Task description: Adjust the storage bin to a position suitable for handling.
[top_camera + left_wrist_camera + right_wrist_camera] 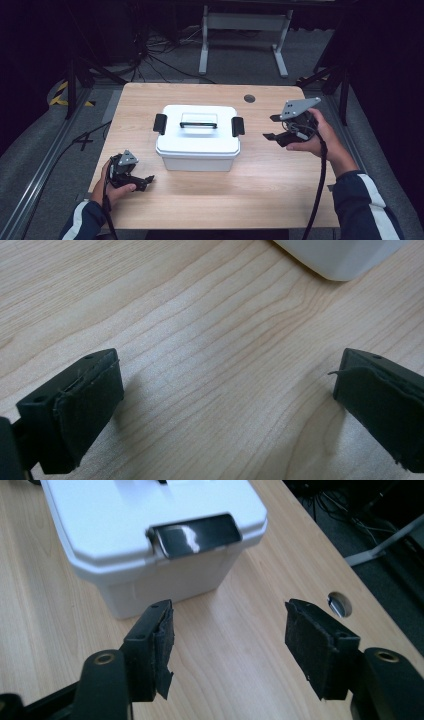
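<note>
Beside the white box [197, 137], both the left gripper [146, 179] and right gripper [271, 127] gape wide, empty — a sloppy grab at that glossy latch [197, 534] could slip.

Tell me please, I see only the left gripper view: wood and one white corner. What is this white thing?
Observer: A white box with its lid on, mid-table.
Operator: How is the lid held?
Observer: By a black latch at each end; the right latch is down.
Operator: Where is the right gripper?
Observer: The right gripper is raised beside the box's right end, jaws open, aimed at that latch.
</note>
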`<action>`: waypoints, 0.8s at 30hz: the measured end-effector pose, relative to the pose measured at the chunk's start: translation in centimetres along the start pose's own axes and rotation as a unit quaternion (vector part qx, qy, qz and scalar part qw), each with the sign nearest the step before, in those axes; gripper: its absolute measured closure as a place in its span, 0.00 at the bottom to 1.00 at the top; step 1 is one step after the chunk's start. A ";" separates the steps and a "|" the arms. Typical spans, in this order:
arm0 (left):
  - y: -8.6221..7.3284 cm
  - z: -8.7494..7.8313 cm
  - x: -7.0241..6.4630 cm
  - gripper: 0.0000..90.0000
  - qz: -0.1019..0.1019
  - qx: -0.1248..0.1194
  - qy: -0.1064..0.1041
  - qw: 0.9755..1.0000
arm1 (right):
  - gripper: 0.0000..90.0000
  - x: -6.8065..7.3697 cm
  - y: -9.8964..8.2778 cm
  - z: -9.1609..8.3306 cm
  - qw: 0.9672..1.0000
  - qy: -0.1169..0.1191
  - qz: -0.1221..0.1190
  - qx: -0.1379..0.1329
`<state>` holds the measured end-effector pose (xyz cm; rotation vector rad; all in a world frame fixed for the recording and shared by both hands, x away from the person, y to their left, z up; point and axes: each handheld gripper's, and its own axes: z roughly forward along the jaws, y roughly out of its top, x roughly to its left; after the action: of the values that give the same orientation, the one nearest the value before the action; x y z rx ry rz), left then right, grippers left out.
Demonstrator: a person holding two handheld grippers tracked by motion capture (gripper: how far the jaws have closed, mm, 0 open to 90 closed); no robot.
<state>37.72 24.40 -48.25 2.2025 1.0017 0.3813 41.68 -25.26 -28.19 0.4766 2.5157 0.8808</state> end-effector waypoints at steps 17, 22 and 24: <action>0.0 0.0 0.0 0.00 0.001 0.000 0.000 1.000 | 0.43 0.7 7.8 3.6 0.996 0.028 -0.076 0.042; 0.0 0.0 0.0 0.00 0.003 -0.001 0.001 1.000 | 0.46 1.4 9.7 4.7 0.993 0.043 -0.096 0.048; 0.0 0.0 0.0 0.00 0.002 -0.001 0.001 1.000 | 0.46 1.8 10.5 5.4 0.991 0.053 -0.109 0.058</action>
<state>37.76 24.42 -48.26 2.2035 0.9967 0.3857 44.71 -14.04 -25.69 0.1875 2.6631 0.6972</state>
